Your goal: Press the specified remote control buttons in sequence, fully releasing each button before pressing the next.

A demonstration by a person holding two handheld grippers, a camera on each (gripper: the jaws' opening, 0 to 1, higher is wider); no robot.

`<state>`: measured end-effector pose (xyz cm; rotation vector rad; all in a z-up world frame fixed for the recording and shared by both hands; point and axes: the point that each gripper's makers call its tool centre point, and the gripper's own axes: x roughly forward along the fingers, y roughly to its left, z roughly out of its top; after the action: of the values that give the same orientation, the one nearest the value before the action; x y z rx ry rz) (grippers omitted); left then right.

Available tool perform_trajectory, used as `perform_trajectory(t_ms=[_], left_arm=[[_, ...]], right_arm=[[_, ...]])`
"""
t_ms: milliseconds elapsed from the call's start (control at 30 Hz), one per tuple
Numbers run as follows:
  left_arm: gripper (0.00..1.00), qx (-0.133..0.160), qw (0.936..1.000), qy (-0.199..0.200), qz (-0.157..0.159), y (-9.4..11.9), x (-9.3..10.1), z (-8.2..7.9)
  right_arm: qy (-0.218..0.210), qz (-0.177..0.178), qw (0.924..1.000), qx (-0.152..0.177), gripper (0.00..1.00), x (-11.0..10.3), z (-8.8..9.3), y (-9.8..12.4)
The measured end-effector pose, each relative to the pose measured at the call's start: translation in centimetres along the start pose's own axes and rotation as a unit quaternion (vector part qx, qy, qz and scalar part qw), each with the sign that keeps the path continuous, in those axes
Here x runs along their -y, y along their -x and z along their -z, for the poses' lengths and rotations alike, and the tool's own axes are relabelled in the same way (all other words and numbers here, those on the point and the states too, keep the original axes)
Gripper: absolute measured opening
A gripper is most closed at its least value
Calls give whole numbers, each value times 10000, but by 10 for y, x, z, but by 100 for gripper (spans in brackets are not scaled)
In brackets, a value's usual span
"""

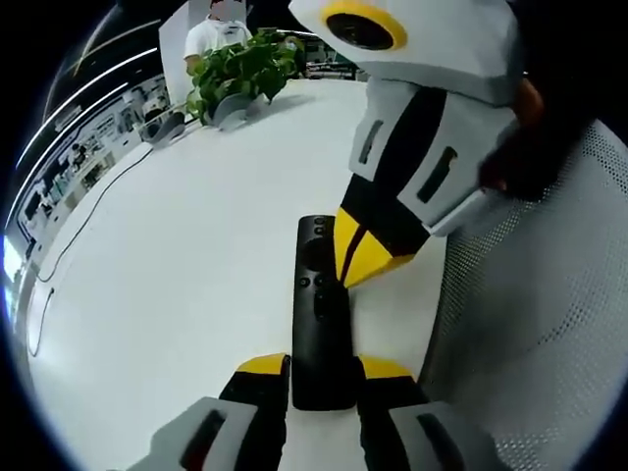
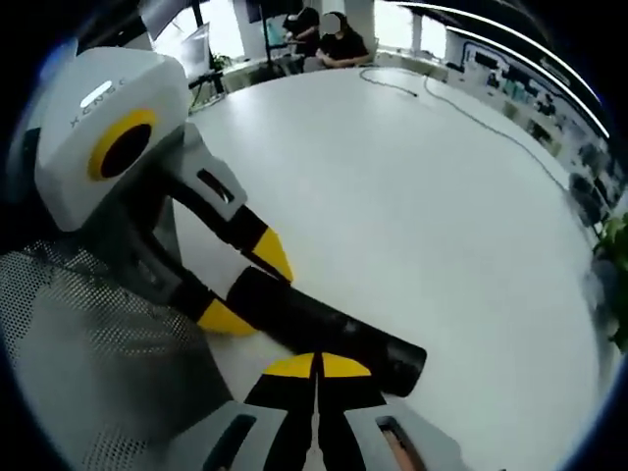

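A slim black remote (image 1: 316, 294) lies lengthwise on the white table (image 1: 177, 255). My left gripper (image 1: 324, 368) is shut on its near end, one yellow tip on each side. From the upper right, my right gripper (image 1: 355, 260) reaches down with its yellow tips shut together, touching the remote's right edge beside the small buttons. In the right gripper view, my right gripper (image 2: 318, 366) sits shut over the remote (image 2: 334, 329), and the left gripper (image 2: 247, 287) clamps the remote's far end. I cannot tell whether a button is pressed down.
A potted plant (image 1: 240, 69) and a person (image 1: 211, 34) are at the table's far edge. A thin cable (image 1: 88, 216) runs along the left. A grey mesh surface (image 1: 530, 324) borders the table on the right. People (image 2: 329, 39) sit beyond the far side.
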<state>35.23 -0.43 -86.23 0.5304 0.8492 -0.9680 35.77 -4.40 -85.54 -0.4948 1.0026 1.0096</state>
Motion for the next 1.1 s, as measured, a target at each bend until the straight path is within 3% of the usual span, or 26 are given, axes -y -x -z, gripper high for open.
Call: perform_trajectory(t_ms=[67, 233, 500, 567, 867, 1033, 1100], left_arm=[[32, 39, 9999, -122, -87, 1, -1, -1], [25, 155, 9977, -644, -168, -3, 2, -6], [24, 196, 9987, -467, -77, -3, 4, -5], [24, 177, 9997, -177, -46, -3, 3, -4], [24, 207, 9994, -267, -31, -2, 4, -4], [24, 226, 9994, -265, -26, -1, 4, -4], [23, 217, 9992, -323, -39, -2, 4, -4]], right_arm=[[21, 32, 10000, 11, 0, 1, 0, 1], [-33, 7, 10000, -33, 0, 0, 1, 1], [-114, -2, 9999, 85, 0, 1, -2, 0], [9, 11, 9999, 114, 0, 1, -3, 0], [11, 41, 9999, 162, 0, 2, -5, 0], [265, 129, 9995, 90, 0, 1, -5, -2], [724, 249, 9970, 74, 0, 1, -7, -3]])
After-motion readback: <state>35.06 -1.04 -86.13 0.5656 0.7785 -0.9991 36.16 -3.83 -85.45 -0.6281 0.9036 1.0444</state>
